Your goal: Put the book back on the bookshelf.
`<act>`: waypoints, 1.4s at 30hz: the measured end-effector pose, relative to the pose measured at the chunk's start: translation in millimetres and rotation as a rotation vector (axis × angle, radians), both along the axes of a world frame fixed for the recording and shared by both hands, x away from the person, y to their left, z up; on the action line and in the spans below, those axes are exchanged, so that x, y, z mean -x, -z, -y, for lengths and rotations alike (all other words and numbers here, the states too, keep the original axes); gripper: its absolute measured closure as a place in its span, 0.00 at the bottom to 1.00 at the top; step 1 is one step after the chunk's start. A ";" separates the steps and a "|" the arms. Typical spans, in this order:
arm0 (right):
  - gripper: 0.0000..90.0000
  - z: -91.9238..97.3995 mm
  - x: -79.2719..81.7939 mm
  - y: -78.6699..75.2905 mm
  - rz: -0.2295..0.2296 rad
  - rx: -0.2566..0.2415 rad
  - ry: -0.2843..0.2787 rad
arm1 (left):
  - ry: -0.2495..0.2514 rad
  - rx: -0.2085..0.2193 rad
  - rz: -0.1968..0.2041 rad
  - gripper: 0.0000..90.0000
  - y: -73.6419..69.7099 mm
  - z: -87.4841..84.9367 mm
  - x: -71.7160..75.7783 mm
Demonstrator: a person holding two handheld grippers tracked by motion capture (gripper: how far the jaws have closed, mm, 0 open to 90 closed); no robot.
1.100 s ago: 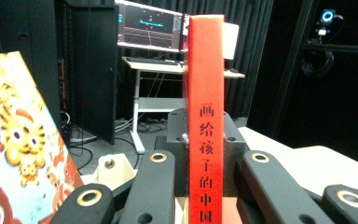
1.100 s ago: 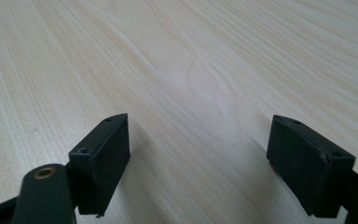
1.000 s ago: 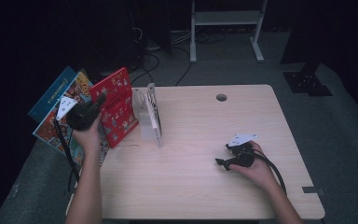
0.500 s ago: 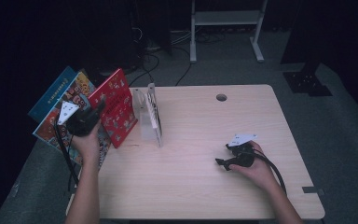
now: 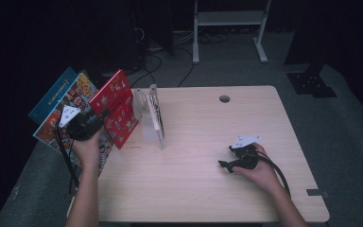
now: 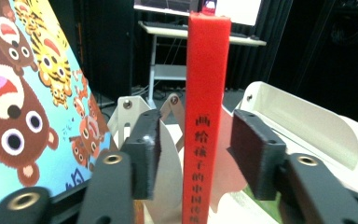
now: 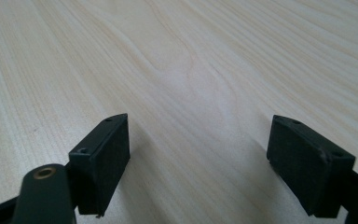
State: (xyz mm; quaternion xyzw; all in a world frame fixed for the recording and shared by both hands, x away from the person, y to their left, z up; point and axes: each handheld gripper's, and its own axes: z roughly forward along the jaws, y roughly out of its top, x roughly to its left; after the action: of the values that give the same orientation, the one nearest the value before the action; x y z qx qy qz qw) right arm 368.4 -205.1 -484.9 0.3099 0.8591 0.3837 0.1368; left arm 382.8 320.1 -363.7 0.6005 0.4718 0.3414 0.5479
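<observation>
Scene: A person works two hand-held grippers at a pale wooden desk (image 5: pixel 194 189) in a dark room.
Left gripper: The left gripper (image 6: pixel 196 154) sits at the desk's left edge with a red book (image 6: pixel 206 112) standing between its fingers (image 6: pixel 142 154). The fingers have just been opening; a gap shows on both sides of the spine, so the pads no longer press it.
Red book: Seen from above, the red book (image 5: pixel 115 108) leans at a tilt at the left end of the desk, just beside a white bookend rack (image 5: pixel 153 120). Its spine carries dark printed characters, cut off at the bottom of the left gripper view.
Rack: The white bookend rack (image 6: pixel 303 126) stands upright near the desk's left edge. What sits between its plates is hard to make out from above.
Other books: A bear-and-tiger picture book (image 6: pixel 23 93) fills the left of the left gripper view, cropped on three sides. In the high view it fans out with a blue book (image 5: pixel 52 94) behind the left hand, partly hidden by it.
Right gripper: The right gripper (image 7: pixel 198 168) rests low over bare desk at the right, fingers (image 7: pixel 102 158) spread wide with nothing between them.
Background: A metal frame (image 5: pixel 229 23) on the floor is cut off at the top edge; the rest is lost in darkness.
</observation>
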 end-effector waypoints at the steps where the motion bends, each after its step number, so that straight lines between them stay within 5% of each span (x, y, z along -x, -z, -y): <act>1: 0.22 0.0 0.0 0.0 0.000 0.000 0.000 | -0.007 -0.008 -0.008 0.51 -0.4 0.2 1.2; 10: 0.22 0.0 0.0 0.0 0.000 0.000 0.000 | -0.037 -0.054 -0.078 0.21 -1.1 3.4 15.4; 16: 0.22 0.0 0.0 0.0 0.000 0.000 0.000 | -0.004 -0.085 -0.138 0.11 7.7 8.6 28.4; 27: 0.22 0.0 0.0 0.0 0.001 0.000 -0.001 | 0.053 -0.170 -0.269 0.03 36.4 19.2 47.9; 32: 0.22 0.0 0.0 0.0 0.001 0.000 -0.001 | 0.076 -0.176 -0.324 0.02 49.9 22.6 55.6; 42: 0.22 0.0 0.0 -0.1 0.001 0.001 -0.001 | 0.191 -0.231 -0.432 0.02 77.1 35.9 69.9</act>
State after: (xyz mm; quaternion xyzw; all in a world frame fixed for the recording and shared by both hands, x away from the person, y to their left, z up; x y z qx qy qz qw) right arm 368.4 -205.1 -484.9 0.3094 0.8592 0.3836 0.1371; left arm 313.0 284.2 -440.8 0.7599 0.4768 0.2035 0.3921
